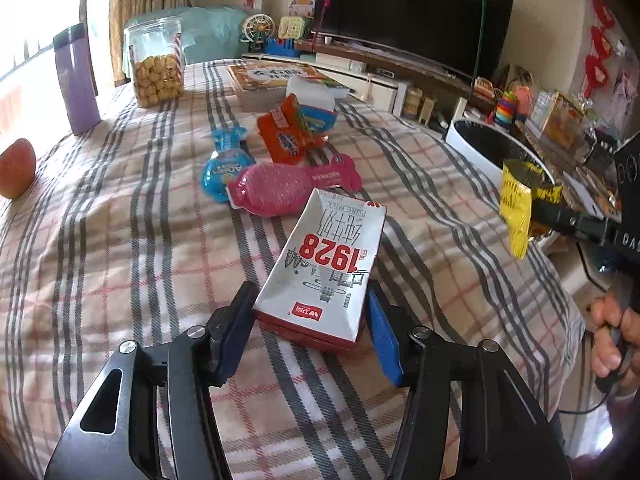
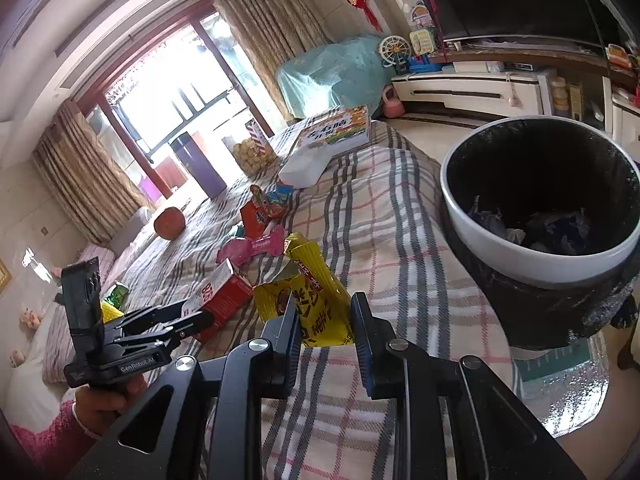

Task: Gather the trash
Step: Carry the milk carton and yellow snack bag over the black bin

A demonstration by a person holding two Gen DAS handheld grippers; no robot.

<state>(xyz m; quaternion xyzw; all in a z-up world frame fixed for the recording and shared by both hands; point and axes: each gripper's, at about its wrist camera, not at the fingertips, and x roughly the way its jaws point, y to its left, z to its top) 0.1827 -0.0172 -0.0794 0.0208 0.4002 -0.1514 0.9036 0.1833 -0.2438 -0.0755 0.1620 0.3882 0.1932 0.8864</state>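
Observation:
My left gripper (image 1: pixel 310 322) has its jaws on both sides of a flattened white and red "1928" milk carton (image 1: pixel 326 262) that lies on the plaid tablecloth (image 1: pixel 120 240). My right gripper (image 2: pixel 324 322) is shut on a crumpled yellow snack wrapper (image 2: pixel 310 300) and holds it above the table, left of the white trash bin with a black liner (image 2: pixel 532 196). In the left wrist view the right gripper (image 1: pixel 538 204) holds the wrapper (image 1: pixel 518 204) in front of the bin (image 1: pixel 486 152). Pink (image 1: pixel 280 190), blue (image 1: pixel 224 164) and orange (image 1: pixel 292 130) wrappers lie beyond the carton.
A cookie jar (image 1: pixel 158 64), a purple tumbler (image 1: pixel 76 80), an apple (image 1: pixel 16 168), a boxed book (image 1: pixel 276 78) and a tissue pack (image 1: pixel 310 94) stand at the far side. A TV (image 1: pixel 412 16) and cluttered shelves are behind. The bin holds some trash (image 2: pixel 532 228).

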